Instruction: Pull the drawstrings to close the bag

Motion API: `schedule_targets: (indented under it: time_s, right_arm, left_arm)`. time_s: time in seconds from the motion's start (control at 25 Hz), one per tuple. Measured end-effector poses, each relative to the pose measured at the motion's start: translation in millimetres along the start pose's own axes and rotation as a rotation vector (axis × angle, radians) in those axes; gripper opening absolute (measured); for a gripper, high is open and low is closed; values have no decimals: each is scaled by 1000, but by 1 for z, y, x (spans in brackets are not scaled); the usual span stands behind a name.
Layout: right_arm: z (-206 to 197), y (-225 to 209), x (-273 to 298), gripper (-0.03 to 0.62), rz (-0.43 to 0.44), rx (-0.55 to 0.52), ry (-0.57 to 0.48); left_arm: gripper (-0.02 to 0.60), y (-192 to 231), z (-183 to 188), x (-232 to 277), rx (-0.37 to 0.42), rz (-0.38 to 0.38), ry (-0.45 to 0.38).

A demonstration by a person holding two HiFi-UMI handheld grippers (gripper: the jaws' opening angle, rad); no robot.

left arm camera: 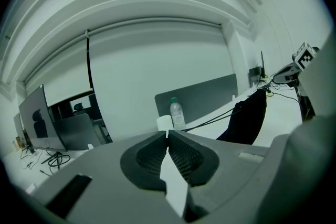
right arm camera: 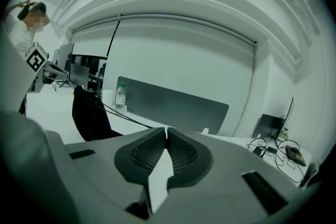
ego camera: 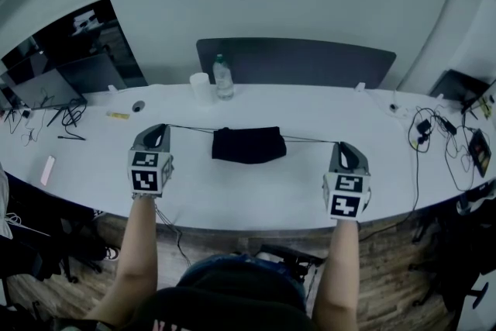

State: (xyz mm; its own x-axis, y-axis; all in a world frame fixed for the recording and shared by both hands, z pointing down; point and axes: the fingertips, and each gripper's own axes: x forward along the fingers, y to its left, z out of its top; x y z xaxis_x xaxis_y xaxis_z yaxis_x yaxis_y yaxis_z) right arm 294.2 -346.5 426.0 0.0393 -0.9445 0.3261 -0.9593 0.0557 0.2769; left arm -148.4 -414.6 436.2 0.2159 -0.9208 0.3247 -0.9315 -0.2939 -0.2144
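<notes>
my left tool [ego camera: 159, 129] is pinched shut on the left drawstring [ego camera: 190, 128], which runs taut to the black bag [ego camera: 249, 145] lying mid-desk [ego camera: 248, 194]. the right drawstring [ego camera: 310, 140] runs just as taut into my right tool [ego camera: 343, 146], clamped narrow on it too. i judge the cinch is under way, though i can't tell whether the mouth is fully shut. next i'd draw both hands outward evenly so the bag doesn't slide. leftward there's bare top before the cables [ego camera: 71, 114]. the bottle [ego camera: 223, 77] stands behind the bag, clear of the pull. rightward, more cables [ego camera: 434, 132] crowd the end, and the near edge sits just under both tools.
</notes>
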Motion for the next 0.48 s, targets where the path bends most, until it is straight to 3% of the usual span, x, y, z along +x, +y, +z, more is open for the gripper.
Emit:
schedule_targets:
  time_s: [0.48]
  right_arm:
    - [6,-14,5,6,-26,-13,-7]
  left_arm:
    - [12,16,2,4,-16,44,-4]
